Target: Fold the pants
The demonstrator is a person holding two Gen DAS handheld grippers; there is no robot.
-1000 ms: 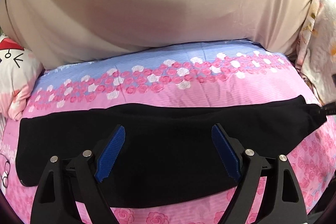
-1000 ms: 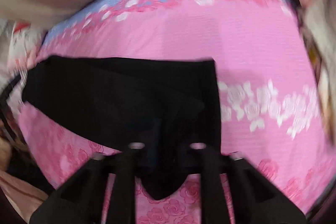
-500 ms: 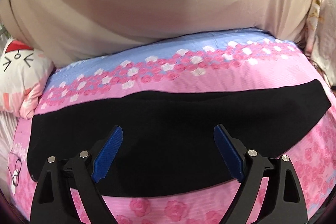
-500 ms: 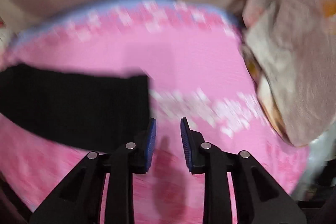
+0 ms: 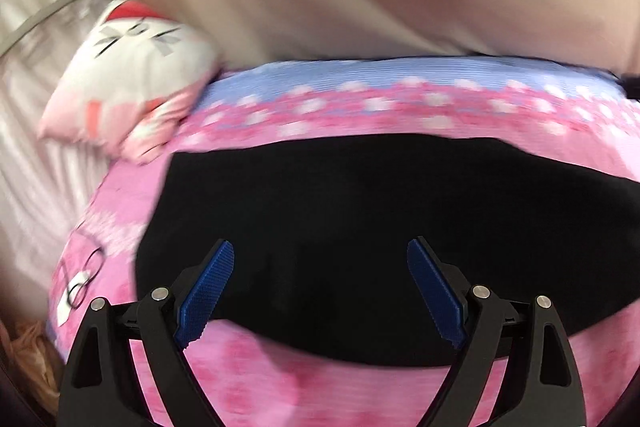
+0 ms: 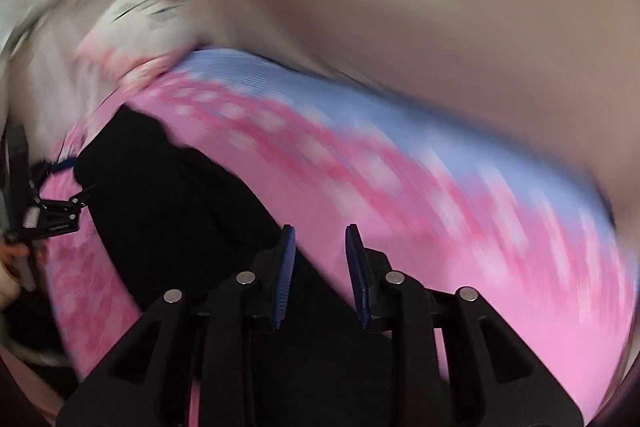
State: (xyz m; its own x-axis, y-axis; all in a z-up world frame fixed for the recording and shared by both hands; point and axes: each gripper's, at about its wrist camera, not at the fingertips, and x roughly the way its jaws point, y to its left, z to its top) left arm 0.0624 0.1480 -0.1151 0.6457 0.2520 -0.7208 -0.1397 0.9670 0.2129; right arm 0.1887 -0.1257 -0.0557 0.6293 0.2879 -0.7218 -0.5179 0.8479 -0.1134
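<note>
A pink floral bedspread point(image 5: 360, 379) covers the bed. The black pants point(image 5: 360, 227) lie flat across it, folded into 1 long band. The left gripper point(image 5: 320, 287) hangs wide open above them, holding nothing. The right gripper point(image 6: 320, 267) is opening, nothing pinched between its pads.

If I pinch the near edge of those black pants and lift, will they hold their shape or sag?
The black pants will probably sag: they lie flat and follow the curve of the pink bedspread, so they look soft and thin. They are likely light. Pushed, they would probably bunch up on the cloth rather than slide. The open left gripper hovers over them.
</note>
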